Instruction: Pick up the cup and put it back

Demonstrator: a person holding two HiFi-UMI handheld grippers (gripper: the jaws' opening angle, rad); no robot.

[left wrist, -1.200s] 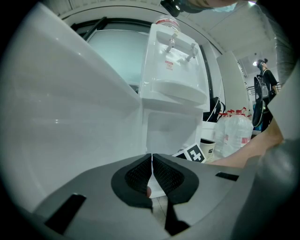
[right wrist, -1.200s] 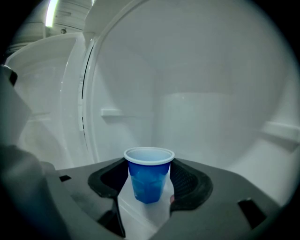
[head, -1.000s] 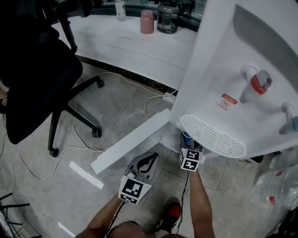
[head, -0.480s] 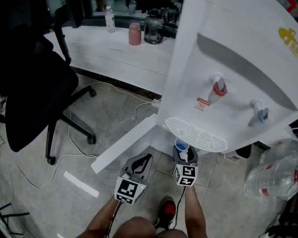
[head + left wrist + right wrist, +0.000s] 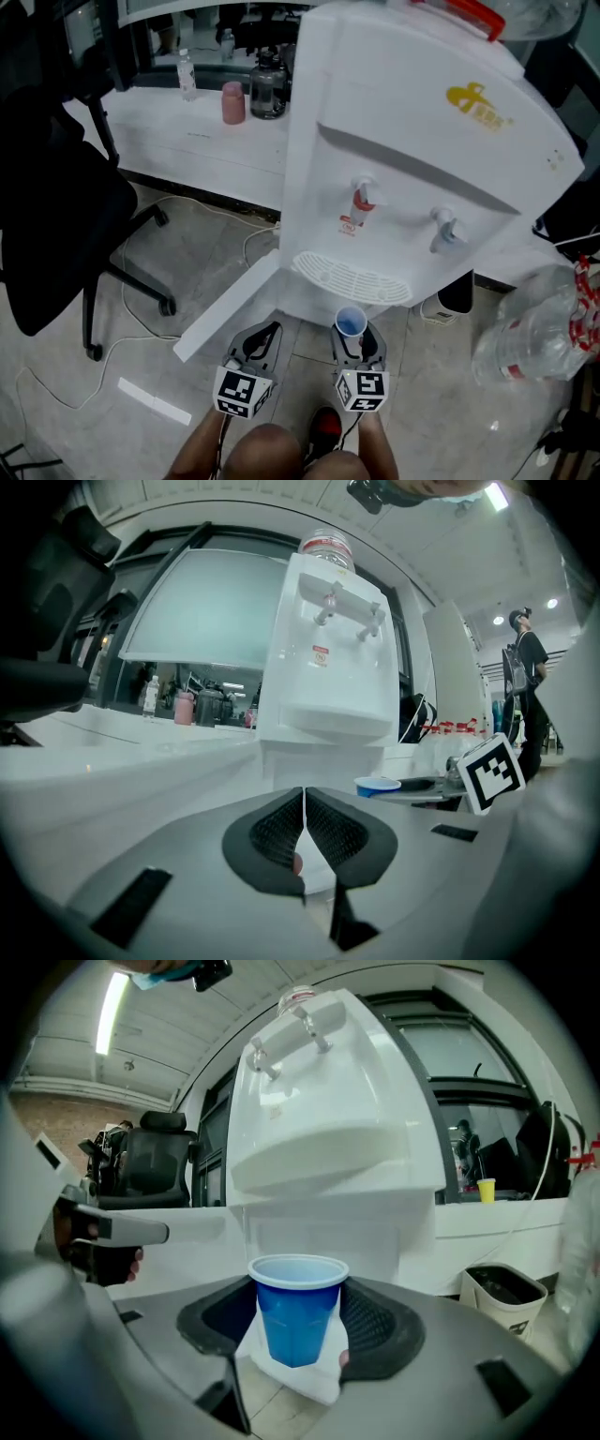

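- left gripper (image 5: 305,799): grey moulded shell with black ribbed pads. The jaws are pressed together with nothing between them. It is held low and points forward, tipped slightly down, with a bare forearm behind it.
- right gripper (image 5: 300,1290): same build, just beside the left gripper and at about its height, also tipped slightly down. Its pads are clamped on the sides of the cup (image 5: 298,1312).
- cup: blue, tapered and smooth-walled, with a white rolled rim. It stands upright in the right gripper's hold, in the air just in front of the drip grille (image 5: 352,279).
- change: a second ago the cup was tucked under the grille and mostly hidden. It is now drawn out and raised, with its mouth in full view. The left gripper's jaws are closed as before.
- door panel (image 5: 230,305): flat white slab, swung open at the dispenser's foot, left of the grippers.
- water dispenser (image 5: 403,141): glossy white cabinet. The grille is oval and slotted, with the red tap (image 5: 362,199) and blue tap (image 5: 444,230) above it.
- floor (image 5: 187,262): mottled grey, with a thin white cable (image 5: 122,342) trailing across it.
- office chair (image 5: 47,234): black, on castors, at the far left.
- counter (image 5: 187,141): white and curved, carrying a pink tumbler (image 5: 232,103) and a clear jar (image 5: 267,94).
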